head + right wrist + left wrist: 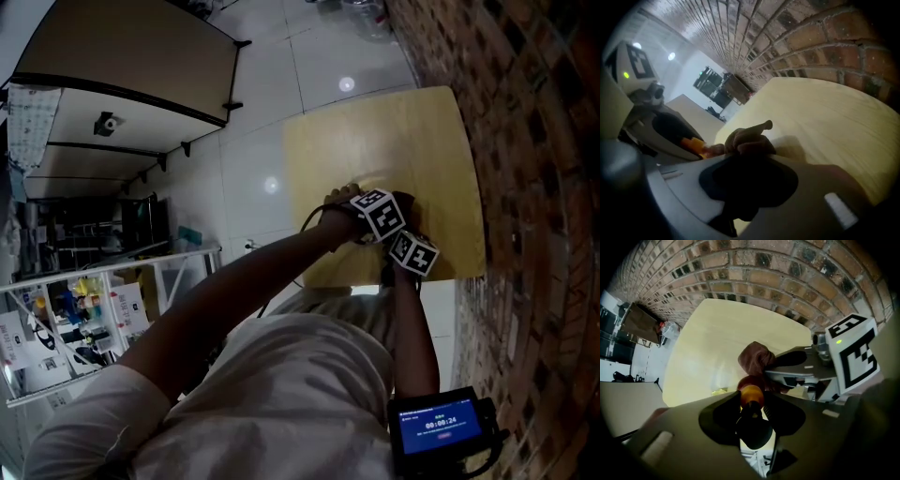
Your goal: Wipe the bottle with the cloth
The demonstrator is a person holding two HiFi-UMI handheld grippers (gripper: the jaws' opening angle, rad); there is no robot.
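looking down the left gripper [751, 405] view, its jaws are clamped on the bottle [751, 393], with the orange top poking up between them, over the near edge of the wooden table [717, 343]. the right gripper [745, 157] view shows its jaws pinched shut on the brown cloth [749, 139], bunched just beside the bottle. head view only gives the two marker cubes [380, 214] side by side near the brick wall [525, 141]. bottle and cloth are hidden there.
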